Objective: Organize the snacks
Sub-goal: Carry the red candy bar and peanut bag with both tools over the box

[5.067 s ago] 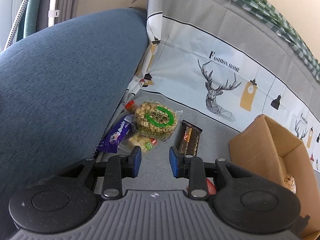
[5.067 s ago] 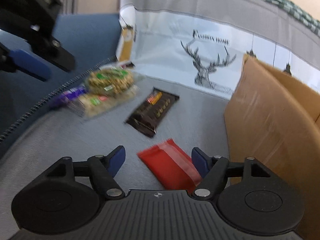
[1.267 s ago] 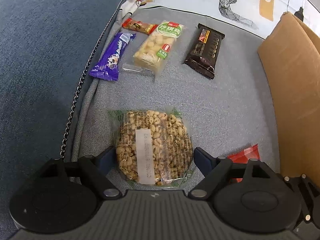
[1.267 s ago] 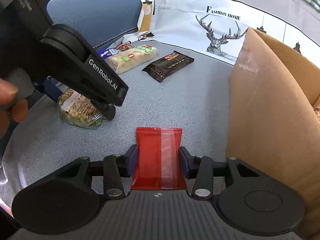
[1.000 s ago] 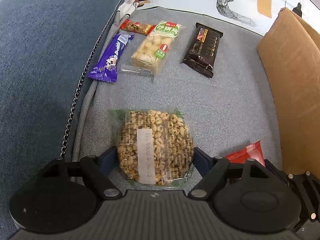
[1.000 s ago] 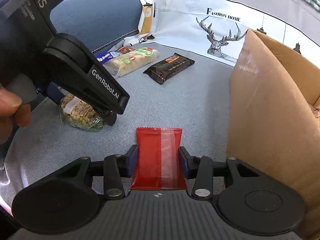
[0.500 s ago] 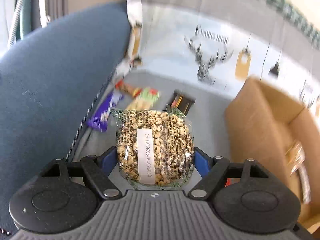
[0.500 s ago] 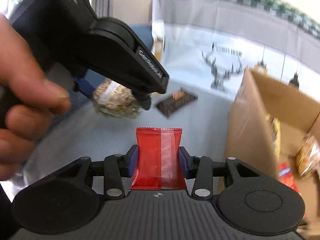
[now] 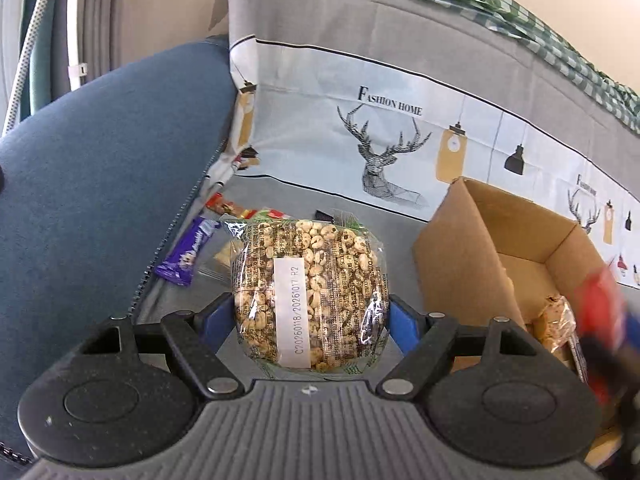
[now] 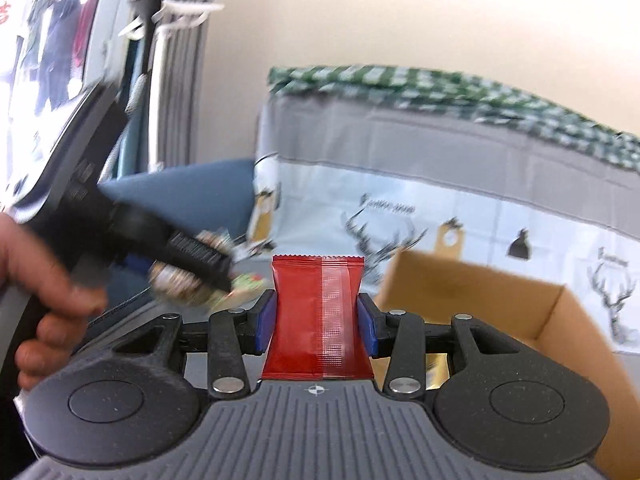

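The left tool is clamped on a round clear packet of puffed grain cake, its blue pads pressing the packet's two sides; the packet hangs in the air above the grey sofa seat. A white strip label on the packet reads "C20260118/20261017 R2", and the rest of its fine print is too small to read. The right tool is clamped on a plain red sachet, which stands upright between the pads and shows no readable writing. Behind both, a printed cloth with deer heads and hanging lamps carries the words "FASHION HOME". An open cardboard box sits on the seat to the right; inside it lies at least one clear-wrapped pale snack, and the rest of its contents are hidden. On the seat by the blue armrest lie a purple bar, whose white lettering is too blurred to read, a small red-and-brown wrapper, and a green-topped packet partly hidden behind the held cake. In the right wrist view a hand grips the left tool's handle.
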A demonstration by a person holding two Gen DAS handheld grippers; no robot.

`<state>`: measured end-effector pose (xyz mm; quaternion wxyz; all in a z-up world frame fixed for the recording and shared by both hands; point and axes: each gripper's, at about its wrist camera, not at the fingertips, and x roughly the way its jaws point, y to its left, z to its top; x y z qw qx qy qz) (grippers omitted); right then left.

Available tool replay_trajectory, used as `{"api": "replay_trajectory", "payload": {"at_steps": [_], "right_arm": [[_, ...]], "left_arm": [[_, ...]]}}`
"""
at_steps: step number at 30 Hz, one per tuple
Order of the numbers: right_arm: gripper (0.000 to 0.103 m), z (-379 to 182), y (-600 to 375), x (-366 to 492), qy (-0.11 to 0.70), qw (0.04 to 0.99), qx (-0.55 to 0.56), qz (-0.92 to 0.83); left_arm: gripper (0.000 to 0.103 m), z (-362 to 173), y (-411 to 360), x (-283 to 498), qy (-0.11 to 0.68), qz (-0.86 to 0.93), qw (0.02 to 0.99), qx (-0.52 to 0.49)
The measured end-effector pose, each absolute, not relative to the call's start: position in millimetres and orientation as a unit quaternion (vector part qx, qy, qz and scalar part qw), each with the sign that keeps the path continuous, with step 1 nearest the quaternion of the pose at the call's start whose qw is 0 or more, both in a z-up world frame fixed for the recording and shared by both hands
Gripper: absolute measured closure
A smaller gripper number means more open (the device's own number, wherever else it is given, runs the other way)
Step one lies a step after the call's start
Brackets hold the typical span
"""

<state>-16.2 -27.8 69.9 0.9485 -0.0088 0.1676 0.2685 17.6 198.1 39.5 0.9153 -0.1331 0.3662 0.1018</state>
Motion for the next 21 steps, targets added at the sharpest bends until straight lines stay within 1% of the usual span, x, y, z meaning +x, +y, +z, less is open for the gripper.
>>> {"api": "replay_trajectory", "payload": {"at_steps": [6, 9, 13, 15, 21], "right_arm": [[0.059, 96.5, -74.8, 18.2, 0.121, 0.964, -0.036, 0.235], [0.059, 90.0, -101.3, 38.2, 0.129, 0.971, -0.020, 0.200], [0.059, 73.4, -126.4, 48.3, 0.169, 0.970, 0.026, 0.173], [0.059, 76.1, -137.1, 49.0, 0.159, 0.972, 0.038, 0.168], [0.059, 74.7, -159.0, 53.2, 0.155, 0.976, 0.029, 0.148]], "left_arm": [[0.020, 43.2, 185.2, 18.4, 0.356, 0.085, 0.921, -0.133], [0.020, 45.2, 176.4, 18.4, 0.349, 0.080, 0.925, -0.126], [0.020, 48.4, 161.6, 20.3, 0.336, 0.074, 0.934, -0.100], [0.020, 50.9, 153.3, 21.8, 0.324, 0.067, 0.939, -0.089], [0.020, 63.2, 119.7, 21.5, 0.262, 0.034, 0.963, -0.052]]}}
